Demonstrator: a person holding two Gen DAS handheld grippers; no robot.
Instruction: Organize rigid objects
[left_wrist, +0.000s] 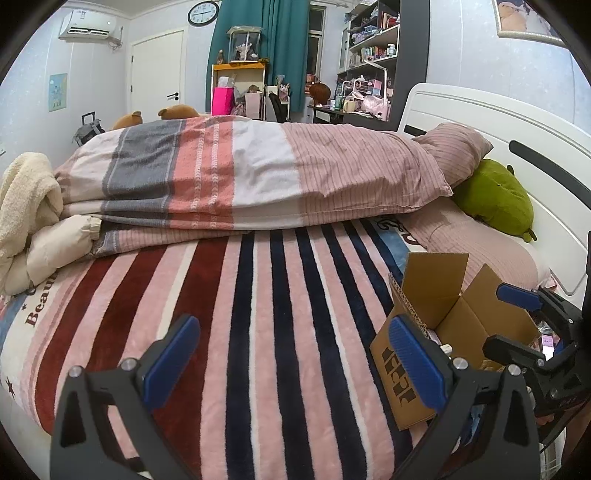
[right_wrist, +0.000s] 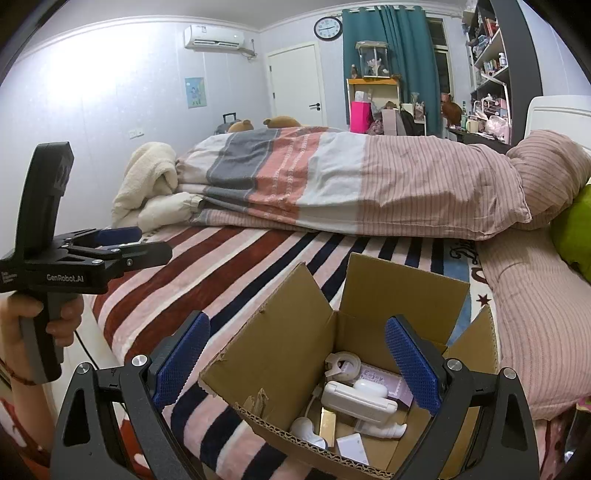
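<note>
Cardboard box (right_wrist: 325, 354) sits right under the right gripper (right_wrist: 297, 363), jaws wide and empty above the clutter inside; left gripper (left_wrist: 291, 363), also wide, hangs off to the side.

Stripes and pastels on the bed, brown cardboard, blue-padded black grippers

The blanket (left_wrist: 280, 332) runs in pink, white, dark red and navy stripes; the folded quilt (left_wrist: 229, 173) has grey, salmon and white blocks beside fine pink pinstripe, matched by the pillow (left_wrist: 458, 147). A plain brown cardboard box (right_wrist: 295, 350) holds mostly white items — a white tape dispenser (right_wrist: 343, 363), a pale lilac card (right_wrist: 384, 380), something that looks gold (right_wrist: 328, 424). Left gripper (left_wrist: 295, 362) and right gripper (right_wrist: 299, 362) are black with blue textured pads; the cushion (left_wrist: 495, 195) is olive green — curtains (right_wrist: 388, 55) teal
</note>
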